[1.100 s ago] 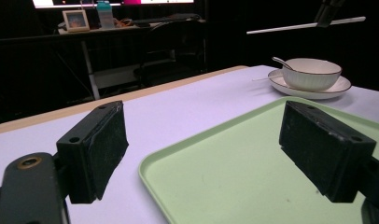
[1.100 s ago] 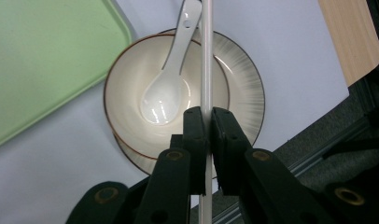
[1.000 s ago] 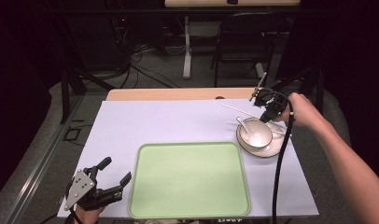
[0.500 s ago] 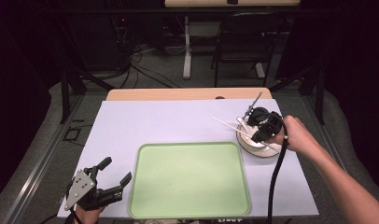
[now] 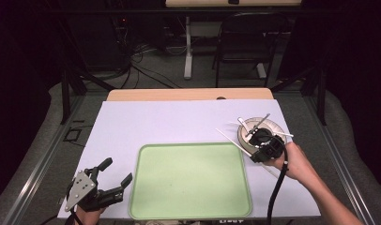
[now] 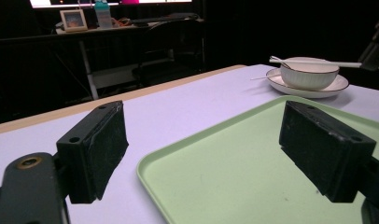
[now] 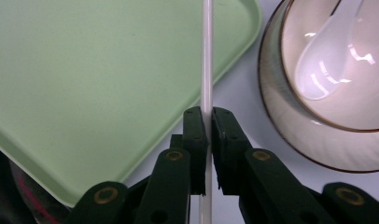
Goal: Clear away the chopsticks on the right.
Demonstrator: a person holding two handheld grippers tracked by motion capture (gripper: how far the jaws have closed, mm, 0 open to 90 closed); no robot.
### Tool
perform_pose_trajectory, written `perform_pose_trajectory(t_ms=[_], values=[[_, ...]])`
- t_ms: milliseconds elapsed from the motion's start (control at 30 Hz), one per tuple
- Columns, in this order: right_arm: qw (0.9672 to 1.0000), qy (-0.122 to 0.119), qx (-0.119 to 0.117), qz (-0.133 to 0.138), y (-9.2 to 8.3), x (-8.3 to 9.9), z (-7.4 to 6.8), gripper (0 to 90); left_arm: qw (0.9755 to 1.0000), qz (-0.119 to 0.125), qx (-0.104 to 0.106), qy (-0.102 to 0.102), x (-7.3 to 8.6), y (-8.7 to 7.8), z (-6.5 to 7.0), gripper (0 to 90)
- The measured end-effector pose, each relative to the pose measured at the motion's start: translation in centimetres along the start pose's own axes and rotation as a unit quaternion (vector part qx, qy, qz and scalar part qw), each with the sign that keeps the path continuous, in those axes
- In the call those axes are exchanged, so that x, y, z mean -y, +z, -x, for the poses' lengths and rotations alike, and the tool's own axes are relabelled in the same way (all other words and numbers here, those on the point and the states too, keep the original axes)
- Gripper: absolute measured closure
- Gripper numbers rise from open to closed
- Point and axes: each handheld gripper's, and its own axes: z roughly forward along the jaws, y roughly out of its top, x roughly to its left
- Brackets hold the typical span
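A white chopstick [image 7: 207,56] runs straight up between the jaws of my right gripper [image 7: 207,112], which is shut on it. In the high view this chopstick [image 5: 230,139] slants above the green tray's [image 5: 191,180] far right corner, with the right gripper [image 5: 255,151] at the near left side of the bowl. The white ribbed bowl [image 7: 318,126] holds a white spoon [image 7: 327,60] and stands on a plate [image 6: 337,86]. My left gripper [image 5: 117,169] rests open at the tray's near left corner, its jaws [image 6: 204,140] wide apart with nothing between them.
A second white chopstick [image 6: 313,61] lies across the bowl's rim. The white table sheet [image 5: 170,124] stretches beyond the tray. A black cable [image 5: 277,187] trails from the right gripper toward the near edge. A chair [image 5: 247,42] and desk legs stand behind the table.
My right gripper has swung from the bowl's far right side to its near left side, carrying the chopstick over the tray's corner. The left gripper has stayed put.
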Motion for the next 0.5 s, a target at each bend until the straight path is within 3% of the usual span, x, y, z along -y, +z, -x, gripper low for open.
perform_pose_trajectory(t_ms=[200,267,500], values=[[0.9997,0.025,-0.007,0.002,1.9,0.6,-1.4,84.3,1.0,0.002,0.003,0.001,0.0,0.0,0.0,15.2],[0.9993,0.03,-0.021,0.009,2.5,0.8,-1.8,84.3,1.0,0.001,0.002,0.002,0.0,0.0,0.0,15.2],[0.9974,0.061,-0.028,0.027,3.9,1.0,-2.8,84.3,1.0,0.002,0.003,0.001,0.0,-0.1,-0.1,15.2]])
